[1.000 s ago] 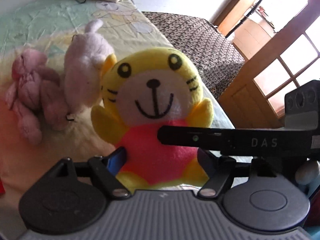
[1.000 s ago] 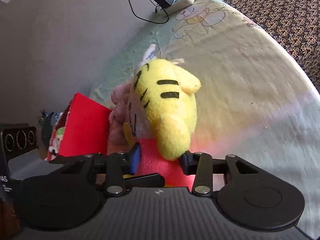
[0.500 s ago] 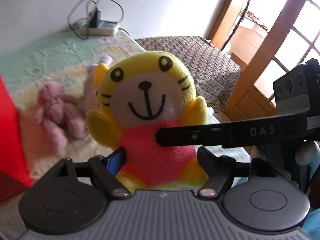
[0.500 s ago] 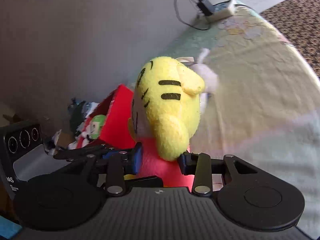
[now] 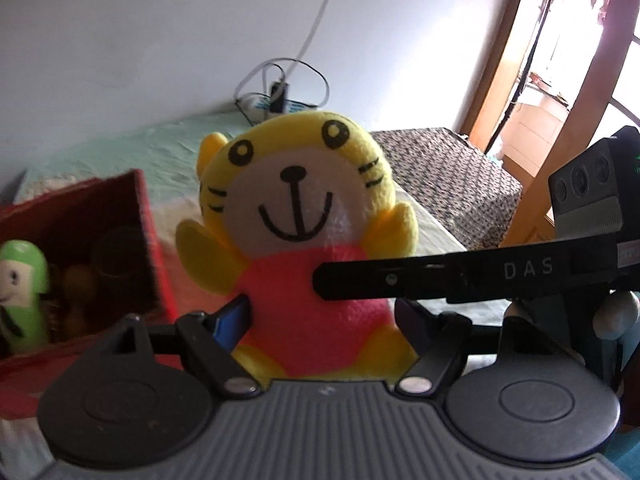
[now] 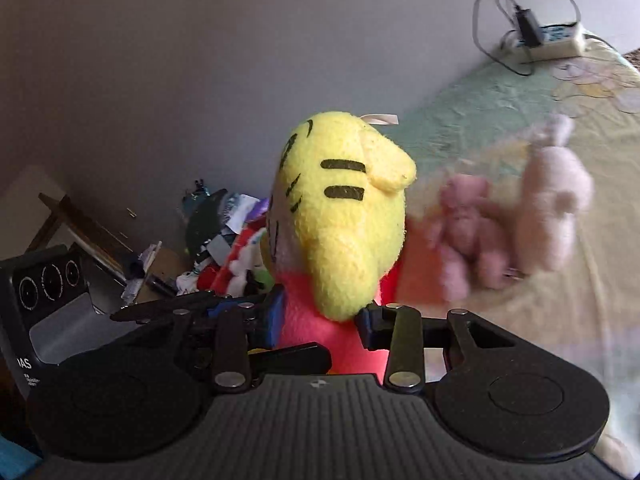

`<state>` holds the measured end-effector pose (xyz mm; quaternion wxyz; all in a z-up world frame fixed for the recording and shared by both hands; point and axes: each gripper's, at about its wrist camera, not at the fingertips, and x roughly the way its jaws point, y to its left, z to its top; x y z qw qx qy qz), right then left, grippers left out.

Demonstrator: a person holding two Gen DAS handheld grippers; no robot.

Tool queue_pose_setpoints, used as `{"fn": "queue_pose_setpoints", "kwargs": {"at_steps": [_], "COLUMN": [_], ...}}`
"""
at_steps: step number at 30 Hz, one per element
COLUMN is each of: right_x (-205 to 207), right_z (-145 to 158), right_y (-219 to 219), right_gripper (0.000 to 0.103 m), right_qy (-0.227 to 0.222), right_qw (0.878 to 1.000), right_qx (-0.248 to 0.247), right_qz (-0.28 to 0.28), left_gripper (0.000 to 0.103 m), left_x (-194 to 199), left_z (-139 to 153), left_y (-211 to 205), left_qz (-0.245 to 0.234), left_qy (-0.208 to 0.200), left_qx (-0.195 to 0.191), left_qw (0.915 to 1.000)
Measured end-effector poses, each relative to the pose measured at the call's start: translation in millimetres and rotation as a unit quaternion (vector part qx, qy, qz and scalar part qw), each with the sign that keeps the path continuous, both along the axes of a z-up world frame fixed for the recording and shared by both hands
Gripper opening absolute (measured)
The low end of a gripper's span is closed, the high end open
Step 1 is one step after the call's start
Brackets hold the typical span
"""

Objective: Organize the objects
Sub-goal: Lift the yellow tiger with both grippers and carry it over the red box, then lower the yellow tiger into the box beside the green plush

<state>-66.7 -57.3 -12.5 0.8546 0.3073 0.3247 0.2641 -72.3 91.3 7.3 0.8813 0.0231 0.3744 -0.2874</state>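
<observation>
A yellow tiger plush (image 5: pixel 296 216) with a pink belly is held off the bed by both grippers. My left gripper (image 5: pixel 324 320) is shut on its pink body from the front, pads pressing both flanks. My right gripper (image 6: pixel 320 316) is shut on the same plush (image 6: pixel 344 216) from its side; one black finger (image 5: pixel 400 280) of it crosses the belly in the left wrist view. A red box (image 5: pixel 132 236) stands at the left with a green-capped doll (image 5: pixel 22 280) and other toys inside.
A pink plush bear (image 6: pixel 464 228) and a pale plush (image 6: pixel 556 200) lie on the bed (image 6: pixel 520 112). A power strip with a charger and cables (image 6: pixel 548 36) sits at the bed's far end by the wall. A patterned seat (image 5: pixel 444 176) and wooden door (image 5: pixel 576 120) lie to the right.
Both grippers have lifted the tiger plush up and swung it left toward the red box. The two plush toys on the bed dropped out of the left wrist view; the box interior came into sight.
</observation>
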Motion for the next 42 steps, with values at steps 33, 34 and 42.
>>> {"fn": "queue_pose_setpoints", "kwargs": {"at_steps": [33, 34, 42], "right_x": [104, 107, 120], "right_z": [13, 12, -2], "right_y": [141, 145, 163], "right_gripper": [0.039, 0.04, 0.041], "right_qy": [0.052, 0.053, 0.08], "right_qw": [0.984, 0.982, 0.966], "right_qx": [-0.153, -0.165, -0.239], "right_qz": [-0.073, -0.07, -0.06], "left_gripper": [0.082, 0.083, 0.076], "left_x": [110, 110, 123], "left_z": [-28, -29, -49], "left_y": [138, 138, 140], "left_qz": [0.016, 0.016, 0.016], "left_qy": [0.026, 0.027, 0.054], "left_qx": [-0.048, -0.048, -0.033], "left_qw": [0.9984, 0.9983, 0.9979]}}
